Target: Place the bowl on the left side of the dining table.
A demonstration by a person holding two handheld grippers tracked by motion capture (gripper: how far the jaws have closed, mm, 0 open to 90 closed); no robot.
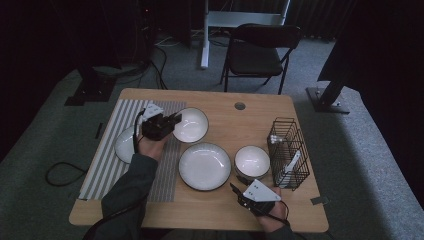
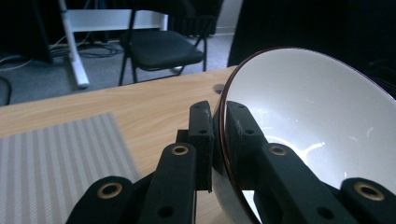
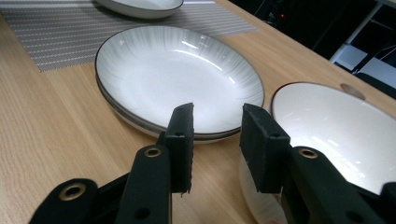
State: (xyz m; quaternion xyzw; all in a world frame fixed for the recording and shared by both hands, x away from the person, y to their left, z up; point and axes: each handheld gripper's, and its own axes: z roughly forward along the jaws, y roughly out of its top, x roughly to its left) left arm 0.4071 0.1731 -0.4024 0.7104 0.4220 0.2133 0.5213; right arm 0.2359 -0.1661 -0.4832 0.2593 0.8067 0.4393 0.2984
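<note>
Four pieces of crockery lie on the surface (image 1: 150,205) in the high view: a small plate (image 1: 123,145) on the striped mat (image 1: 107,160) near the left edge, a bowl (image 1: 192,125) at the mat's far right corner, a large plate (image 1: 205,166) in the middle and a second bowl (image 1: 252,161) just left of the wire basket (image 1: 287,152) by the right edge. The left tongs (image 1: 172,121) sit at the rim of the far bowl, while the right tongs (image 1: 237,187) wait near the front edge, just short of the second bowl. In the left gripper view the left tongs (image 2: 218,135) are clamped on that bowl's (image 2: 308,121) rim, one jaw inside and one outside, and the bowl stands tilted up, seemingly lifted off the surface. In the right gripper view the right tongs (image 3: 215,140) stand apart and hold nothing, with the large plate (image 3: 180,77) ahead and the second bowl (image 3: 336,126) just beside the right jaw. By my judgement the work is at an early stage: one bowl is gripped and raised, its placing is not yet done, and the other dishes lie untouched.
</note>
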